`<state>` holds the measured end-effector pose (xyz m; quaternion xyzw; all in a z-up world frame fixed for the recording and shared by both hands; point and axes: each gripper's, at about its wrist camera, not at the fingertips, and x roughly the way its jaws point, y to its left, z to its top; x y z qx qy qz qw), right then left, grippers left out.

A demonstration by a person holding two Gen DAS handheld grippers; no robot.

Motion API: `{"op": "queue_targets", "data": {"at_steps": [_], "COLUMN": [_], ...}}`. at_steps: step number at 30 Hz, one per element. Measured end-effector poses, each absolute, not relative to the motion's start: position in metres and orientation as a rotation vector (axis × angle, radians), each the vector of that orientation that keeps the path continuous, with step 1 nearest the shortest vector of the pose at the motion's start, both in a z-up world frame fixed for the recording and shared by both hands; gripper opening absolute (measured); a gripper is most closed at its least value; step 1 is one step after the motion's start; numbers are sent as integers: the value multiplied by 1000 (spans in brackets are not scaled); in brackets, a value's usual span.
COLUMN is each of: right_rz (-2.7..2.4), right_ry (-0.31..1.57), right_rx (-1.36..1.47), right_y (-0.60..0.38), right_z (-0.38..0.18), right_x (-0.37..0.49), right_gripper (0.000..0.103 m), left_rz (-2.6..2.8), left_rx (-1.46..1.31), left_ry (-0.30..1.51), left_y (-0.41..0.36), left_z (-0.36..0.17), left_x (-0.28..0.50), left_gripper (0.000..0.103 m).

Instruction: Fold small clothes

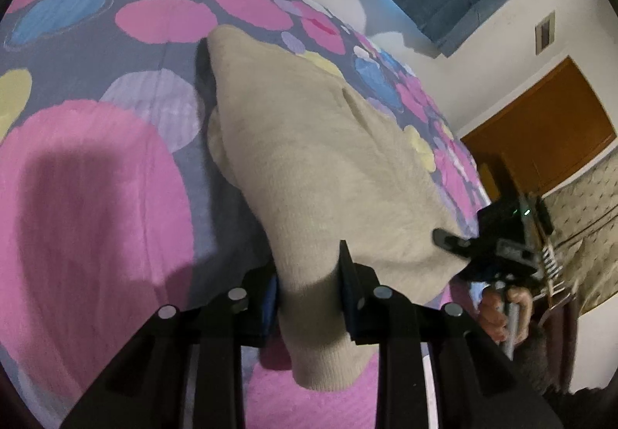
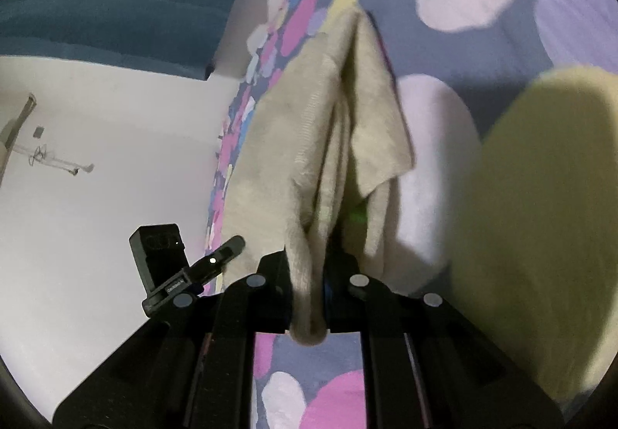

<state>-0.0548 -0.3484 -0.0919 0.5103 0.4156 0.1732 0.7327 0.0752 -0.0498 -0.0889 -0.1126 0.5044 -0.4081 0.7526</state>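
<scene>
— Beige knit garment (image 1: 309, 166) sits pinched between the left gripper (image 1: 309, 297) pads, its ribbed hem hanging behind them.

— And the right gripper (image 2: 309, 286)?

— Nearly closed on a bunched fold; ahead of it the cloth drapes onto the dotted bedspread (image 1: 96, 177), though blur hides the far edge.
</scene>
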Motion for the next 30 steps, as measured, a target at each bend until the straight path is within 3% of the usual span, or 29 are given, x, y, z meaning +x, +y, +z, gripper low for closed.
{"op": "queue_targets", "data": {"at_steps": [4,6,8,11,13,14,15,16,27,30], "right_rz": [361,318,285,285,290,290,286,283,225,200], "right_ry": [893,889,883,903,908,920,932,945,903,897], "right_rx": [1059,994,963,998,973,951,936,930,1023,1053], "right_y": [-350,-354,-358,-360,-357,-355,-354,-355,-377,-384], "right_z": [-79,-70,-67,-75,-75,-74,-75,-78,-93,-90], "right_x": [-57,-60,-66,-65,-64,-62,-61,-63,-74,-89], "right_gripper": [18,25,42,50,49,43,32,9,9,15], "left_rz": [-883,-889,-879,-868,-854,-845,-843,-845,-823,-766], "left_rx": [-254,-255,-256,-221,-195,-194,-191,-180,-192,-136], "left_ry": [1075,1069,1067,1063,1057,1054,1048,1042,1031,986], "left_y": [-43,-40,-38,-40,-45,-47,-47,-49,-41,-41], "left_z": [-83,-83,-85,-91,-96,-96,-95,-93,-95,-88], "left_x": [63,55,47,38,37,37,36,35,35,26], "left_gripper": [37,56,66,68,68,69,71,72,73,73]}}
